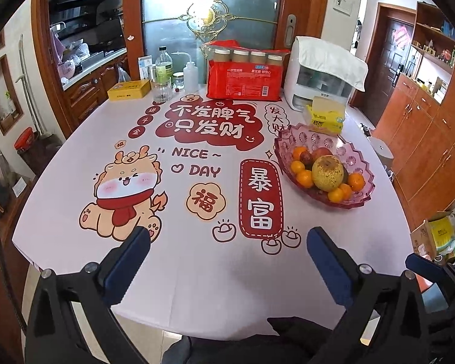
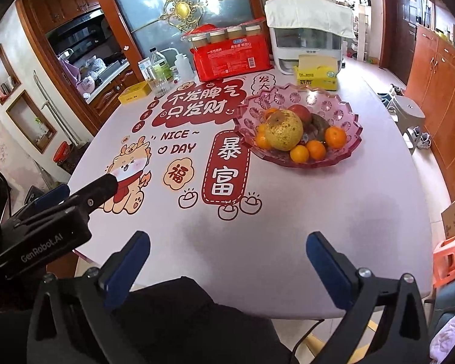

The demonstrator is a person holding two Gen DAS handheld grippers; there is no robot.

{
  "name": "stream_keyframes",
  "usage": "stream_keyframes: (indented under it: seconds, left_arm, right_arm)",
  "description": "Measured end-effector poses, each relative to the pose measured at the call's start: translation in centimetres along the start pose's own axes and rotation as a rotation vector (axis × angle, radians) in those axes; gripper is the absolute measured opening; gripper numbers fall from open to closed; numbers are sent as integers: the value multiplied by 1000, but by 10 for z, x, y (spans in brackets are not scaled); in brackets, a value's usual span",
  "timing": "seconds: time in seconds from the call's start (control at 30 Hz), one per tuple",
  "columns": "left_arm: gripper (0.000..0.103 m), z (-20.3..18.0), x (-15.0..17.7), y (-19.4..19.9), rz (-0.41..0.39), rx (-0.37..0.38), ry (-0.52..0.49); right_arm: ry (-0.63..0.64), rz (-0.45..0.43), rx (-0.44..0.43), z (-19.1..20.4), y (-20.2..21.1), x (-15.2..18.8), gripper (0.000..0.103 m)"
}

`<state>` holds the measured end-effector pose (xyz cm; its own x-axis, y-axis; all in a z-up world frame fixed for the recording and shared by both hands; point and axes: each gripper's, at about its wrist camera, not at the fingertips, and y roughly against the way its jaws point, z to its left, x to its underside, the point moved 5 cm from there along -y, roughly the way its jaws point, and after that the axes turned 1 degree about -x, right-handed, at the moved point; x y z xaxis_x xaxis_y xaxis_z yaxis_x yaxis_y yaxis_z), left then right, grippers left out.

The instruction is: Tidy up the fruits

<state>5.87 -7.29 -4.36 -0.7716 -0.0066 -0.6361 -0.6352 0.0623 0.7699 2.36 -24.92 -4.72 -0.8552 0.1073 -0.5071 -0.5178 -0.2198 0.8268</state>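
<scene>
A round surface [image 1: 197, 273] covered in a white cloth printed with red Chinese characters, the words "NICE DAY" and a cartoon dragon in a red scarf [image 1: 121, 194] fills both views.

On its right side sits a pink translucent plastic fruit bowl with a scalloped, patterned rim [image 1: 291, 139] [image 2: 345, 106]. Inside it, a large round yellow-green pear with brown speckles [image 1: 327, 173] [image 2: 283, 132] lies in the middle. Small bright orange tangerines [image 1: 305, 179] [image 2: 335, 136] are packed around the pear, touching it and each other. A red apple [image 1: 321, 152] [image 2: 300, 112] lies behind the pear, and a dark purplish round fruit [image 1: 305, 157] rests beside the apple. All the fruit is inside the bowl.

At the far edge of the surface stand a red plastic pack of paper cups [image 1: 244, 83] [image 2: 232, 57], a white appliance draped with a cream cloth [image 1: 324, 72] [image 2: 306, 30], a yellow tissue box [image 1: 326, 118] [image 2: 317, 74] just behind the bowl, a flat yellow tin [image 1: 129, 90], and some clear bottles and glasses [image 1: 163, 75].

The left claw [image 1: 227, 239] hovers above the near edge of the surface, its blue-padded black fingers [image 1: 130, 261] wide apart and holding nothing. The right claw [image 2: 227, 244] hovers likewise over the near edge, its fingers [image 2: 327, 270] also spread and empty. Both are well apart from the bowl. In the right wrist view, the black body of the left device shows at the left side.
</scene>
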Motion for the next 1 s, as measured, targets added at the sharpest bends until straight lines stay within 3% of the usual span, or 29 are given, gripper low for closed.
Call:
stream_keyframes:
  seconds: [1.0]
  left_arm:
    - [102, 1, -4, -3, 5, 7, -3]
  right_arm:
    - [5, 10, -1, 9, -11, -7, 103]
